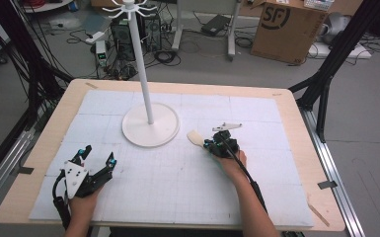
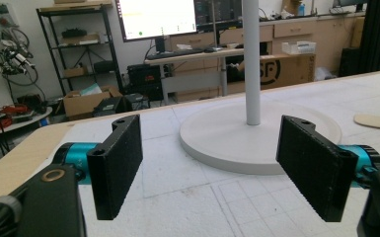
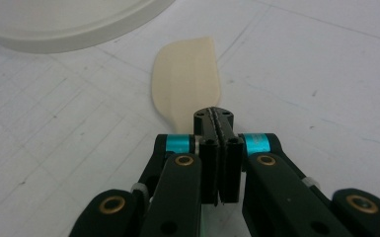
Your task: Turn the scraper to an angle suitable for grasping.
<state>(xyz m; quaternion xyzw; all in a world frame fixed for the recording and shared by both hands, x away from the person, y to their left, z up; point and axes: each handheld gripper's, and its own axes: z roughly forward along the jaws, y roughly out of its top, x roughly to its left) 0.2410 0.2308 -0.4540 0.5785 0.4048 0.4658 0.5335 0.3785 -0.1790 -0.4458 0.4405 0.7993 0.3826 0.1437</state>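
Here the right gripper (image 3: 216,116) has its jaws pressed together on the narrow end of a flat wooden spatula (image 3: 187,79), whose pale blade lies on the white gridded mat (image 1: 177,173) of the bench (image 1: 44,143), just beside the round base of the white hanging stand (image 1: 150,124). In the high view the spatula (image 1: 195,138) sits between that base and the right gripper (image 1: 212,144). The left gripper (image 1: 98,156) rests near the front left of the mat with its jaws spread wide and nothing between them; in its own view the left gripper (image 2: 212,158) faces the stand (image 2: 250,59).

The grip looks risky: the jaws pinch the thin piece near one end, so the long blade could swing or slip out as it is lifted. The stand's pole is tall and slim with small hooks at the top (image 1: 129,8), so I judge that a knock from the blade or the hand could rock it, and a missed hook would drop the spatula onto the base. The trailing cable could also drag across the mat.

As for writing, the cardboard box (image 1: 286,27) on the floor beyond the bench carries a large "SF" mark in a ring. Text on the monitor (image 2: 155,17) is too small to read.
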